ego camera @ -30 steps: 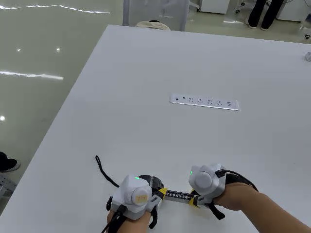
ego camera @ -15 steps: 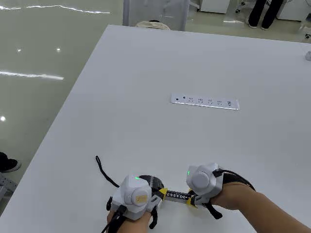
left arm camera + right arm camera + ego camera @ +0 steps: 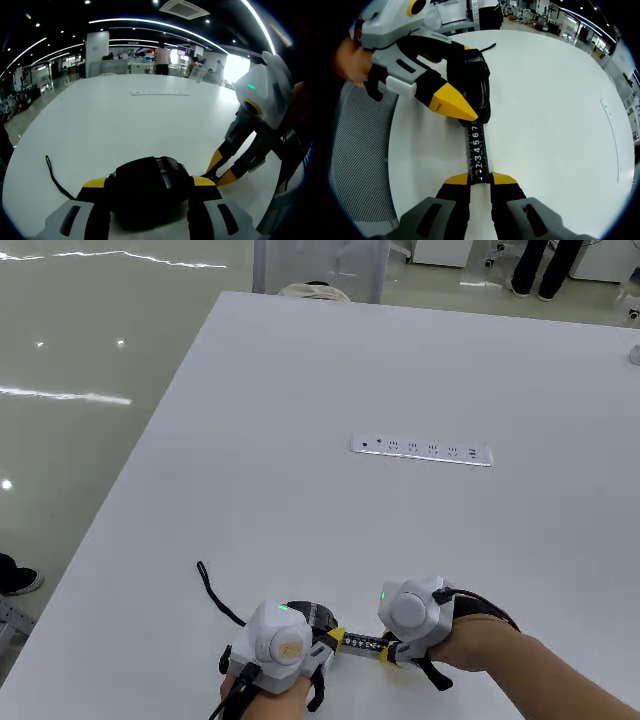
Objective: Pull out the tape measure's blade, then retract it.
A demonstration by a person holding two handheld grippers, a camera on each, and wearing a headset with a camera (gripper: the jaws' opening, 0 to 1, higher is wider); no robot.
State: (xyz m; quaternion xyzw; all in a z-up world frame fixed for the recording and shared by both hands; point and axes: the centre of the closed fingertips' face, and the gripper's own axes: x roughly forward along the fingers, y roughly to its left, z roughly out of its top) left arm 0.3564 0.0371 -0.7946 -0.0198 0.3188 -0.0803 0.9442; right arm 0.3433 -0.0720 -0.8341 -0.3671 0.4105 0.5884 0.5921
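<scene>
Broad matte white workbench [image 3: 300, 390], smooth. Close to its near edge, rounded black rubbery tape measure case [image 3: 145, 200] — clamped between the yellow-tipped jaws of the left gripper [image 3: 148, 182]. Right gripper [image 3: 480, 177] pinched tight on the tip of the thin black white-numbered blade [image 3: 477, 150], only a short run out. Probably best: hold the case still, guide the blade flat and straight with its mouth — slowly, no snap.

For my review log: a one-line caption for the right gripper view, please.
Right tool pinches the black numbered tape blade; left tool grips the black tape-measure case.
</scene>
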